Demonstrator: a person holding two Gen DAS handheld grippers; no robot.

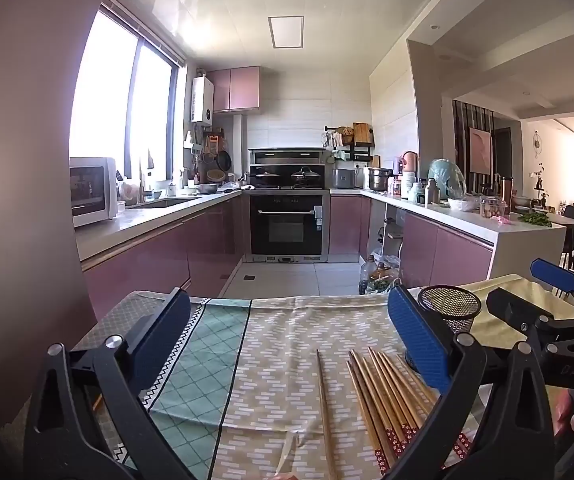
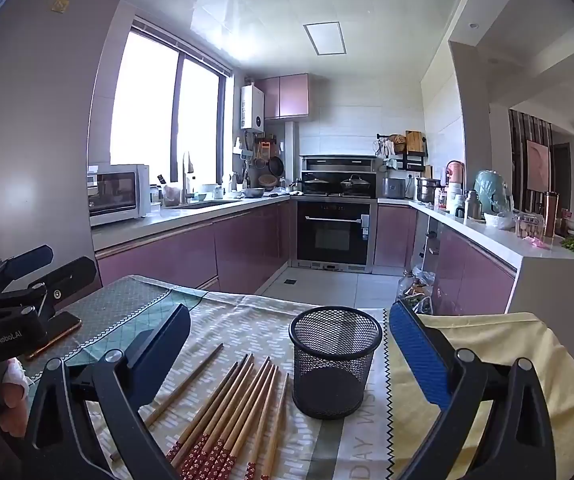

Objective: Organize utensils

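Observation:
Several wooden chopsticks (image 1: pixel 387 392) with red patterned ends lie side by side on the patterned tablecloth (image 1: pixel 279 360). One chopstick (image 1: pixel 325 400) lies a little to their left. A black mesh cup (image 2: pixel 335 364) stands upright and empty just right of the chopsticks (image 2: pixel 227 408). My left gripper (image 1: pixel 291 332) is open above the cloth, and the bundle lies low by its right finger. My right gripper (image 2: pixel 291 348) is open too. The cup is ahead, within its span, touching neither pad. Each view shows the other gripper (image 1: pixel 535 292) (image 2: pixel 51 268) at its side edge.
A phone (image 2: pixel 55 336) lies on the cloth at the left, under the left gripper. A yellow cloth (image 2: pixel 487 344) covers the table's right part. Past the table's far edge (image 1: pixel 287 300) is the kitchen floor, with bottles and bags (image 1: pixel 379 276) standing on it. A tall fridge (image 1: pixel 19 160) stands close on the left.

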